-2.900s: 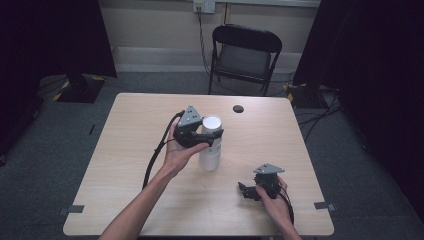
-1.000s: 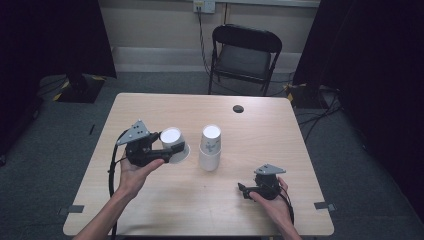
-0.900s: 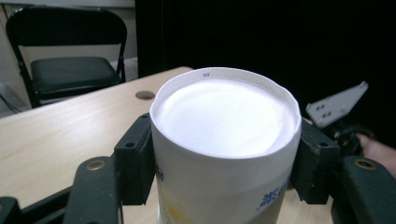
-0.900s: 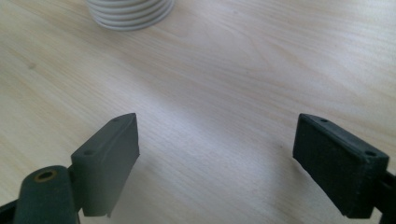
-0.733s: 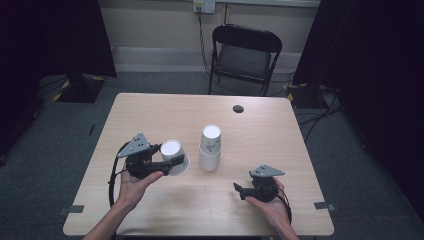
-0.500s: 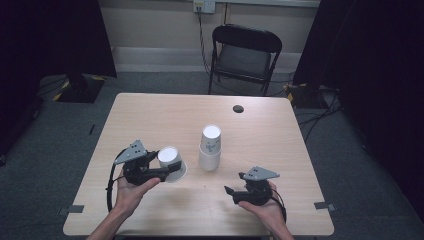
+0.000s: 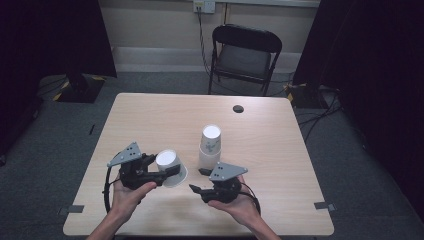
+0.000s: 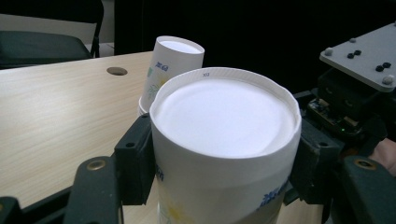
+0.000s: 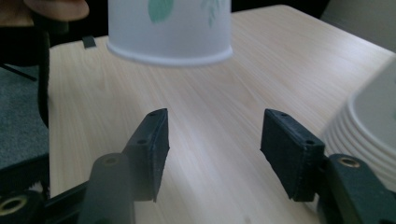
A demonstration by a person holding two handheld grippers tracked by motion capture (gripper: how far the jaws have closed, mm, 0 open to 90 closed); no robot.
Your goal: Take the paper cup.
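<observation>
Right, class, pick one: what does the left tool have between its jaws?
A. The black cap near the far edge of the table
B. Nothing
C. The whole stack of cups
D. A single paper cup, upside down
D: in the left gripper view the left tool clamps one inverted paper cup by its sides, while the stack of cups stands apart on the table.

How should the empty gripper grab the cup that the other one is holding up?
Best guess: take the held cup by its wall near the wide rim, coming from the right. The left gripper clamps it near the closed bottom, upside down and tilted, with the rim off the table and uncovered. The right gripper already points that way, its fingers apart with nothing between them.
</observation>
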